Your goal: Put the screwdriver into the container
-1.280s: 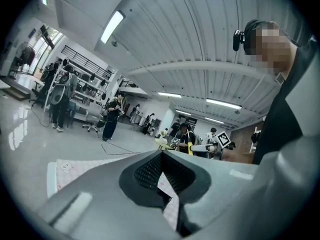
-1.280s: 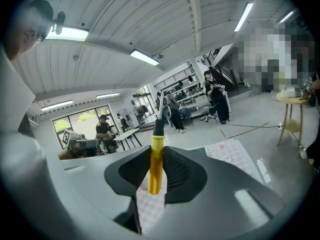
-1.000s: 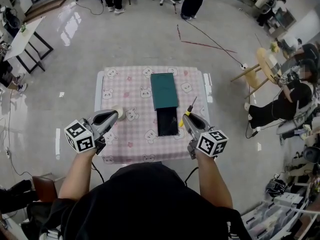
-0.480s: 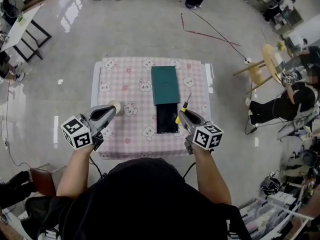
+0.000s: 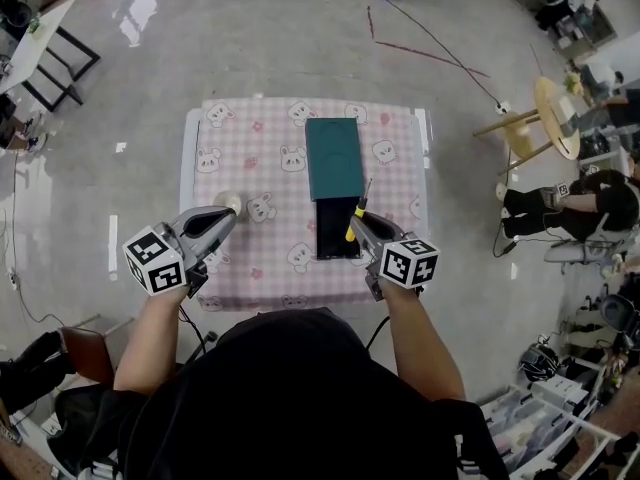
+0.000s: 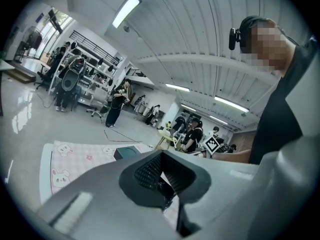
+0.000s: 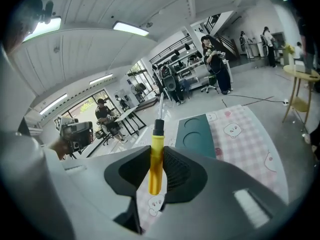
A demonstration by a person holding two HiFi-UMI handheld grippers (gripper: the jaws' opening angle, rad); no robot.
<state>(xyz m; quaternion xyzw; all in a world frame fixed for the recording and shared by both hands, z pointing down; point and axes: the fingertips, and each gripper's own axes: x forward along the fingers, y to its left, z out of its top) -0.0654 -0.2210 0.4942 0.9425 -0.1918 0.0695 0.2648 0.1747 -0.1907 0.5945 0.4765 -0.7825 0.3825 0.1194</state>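
Note:
A yellow-handled screwdriver (image 5: 356,213) (image 7: 156,154) is clamped upright in my right gripper (image 5: 358,225) (image 7: 156,170), which is shut on its handle; the metal shaft points away from me. It hangs at the right edge of the open black container (image 5: 333,233) on the pink checked tablecloth (image 5: 270,143). A dark green lid (image 5: 335,156) (image 7: 197,133) lies just beyond the container. My left gripper (image 5: 224,220) (image 6: 161,171) is shut with nothing in it, over the cloth's left side.
A small cream round object (image 5: 228,204) sits on the cloth by the left gripper's tip. A round wooden stool (image 5: 550,118) and seated people are to the right of the table. A white desk (image 5: 35,38) stands at the far left.
My right gripper has carried the screwdriver left and forward, from beside the container to its right edge. The left gripper has barely moved.

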